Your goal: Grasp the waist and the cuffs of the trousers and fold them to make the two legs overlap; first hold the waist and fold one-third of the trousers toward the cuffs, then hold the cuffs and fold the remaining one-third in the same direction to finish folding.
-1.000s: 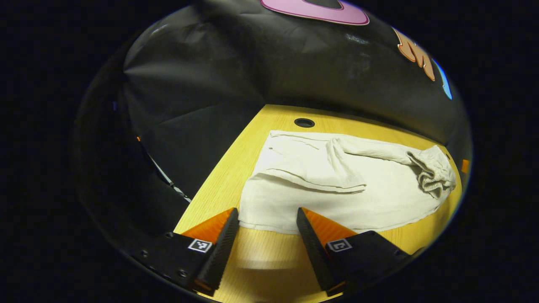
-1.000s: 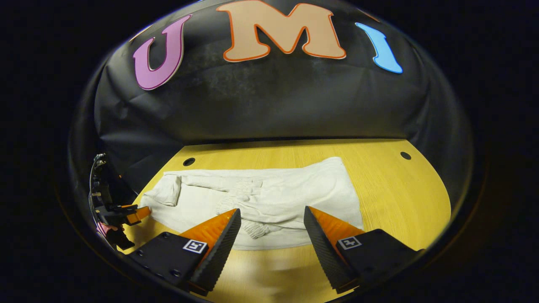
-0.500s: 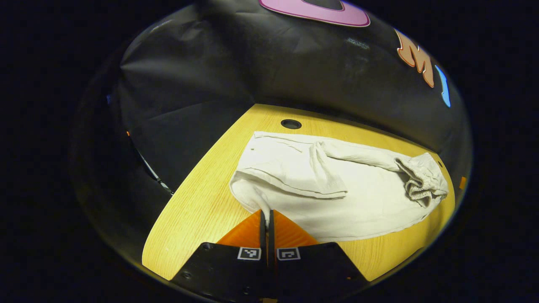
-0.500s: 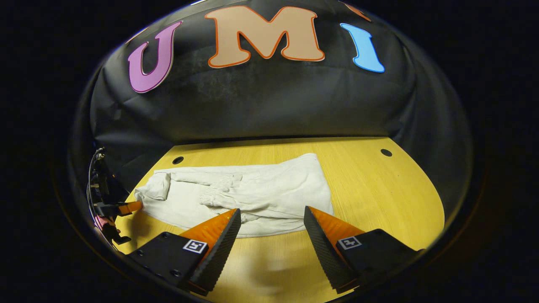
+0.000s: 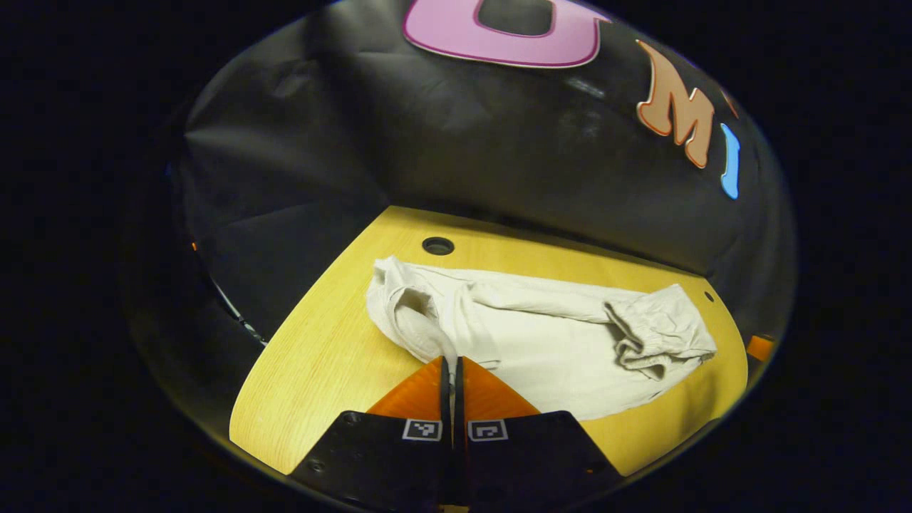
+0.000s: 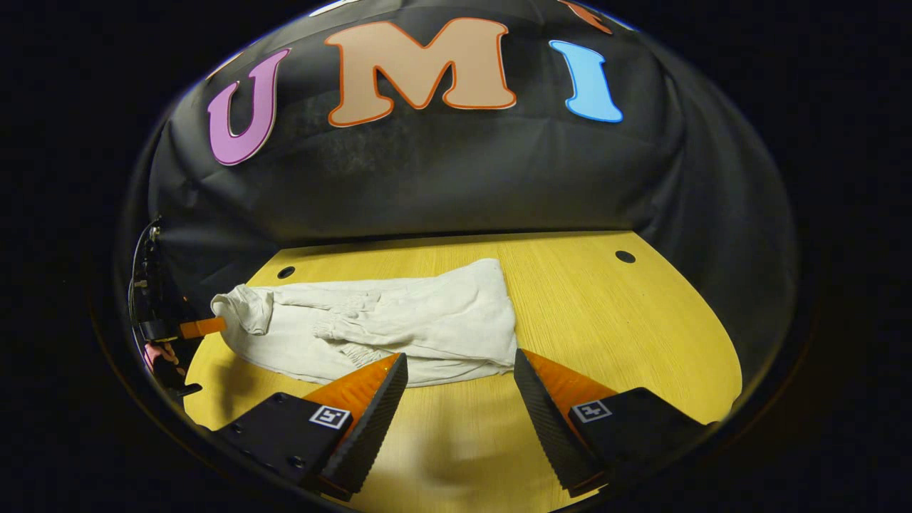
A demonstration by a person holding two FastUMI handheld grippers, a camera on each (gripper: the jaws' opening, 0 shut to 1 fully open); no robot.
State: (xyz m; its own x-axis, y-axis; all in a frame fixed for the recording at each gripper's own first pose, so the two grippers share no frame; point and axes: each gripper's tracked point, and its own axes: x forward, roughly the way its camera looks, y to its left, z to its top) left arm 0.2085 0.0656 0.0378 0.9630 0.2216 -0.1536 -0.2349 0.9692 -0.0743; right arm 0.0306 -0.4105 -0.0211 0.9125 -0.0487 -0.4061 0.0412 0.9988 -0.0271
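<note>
Cream trousers (image 5: 541, 342): lying crumpled on wooden desk (image 5: 320, 370). Left gripper (image 5: 449, 367): pressed together, pinching near cuff edge. Right gripper (image 6: 456, 388): spread, empty, above near hem. Handling advice: right gripper should pinch waist before both carry fabric evenly for leg overlap.

Trousers (image 5: 541, 335): soft woven cloth, matt, off-white, creased; gathered ribbed band bunched at the far end from the left gripper (image 5: 450, 365), whose fingers pinch a fold of it. Table (image 6: 605, 313): wood-grain top, smooth, slight satin sheen, fine straight grain ahead of the right gripper (image 6: 459, 360). Right gripper's fingers (image 6: 370, 417): ridged inner faces, matt, hard plastic look. Booth wall (image 6: 456, 171): matt wrinkled cloth.
</note>
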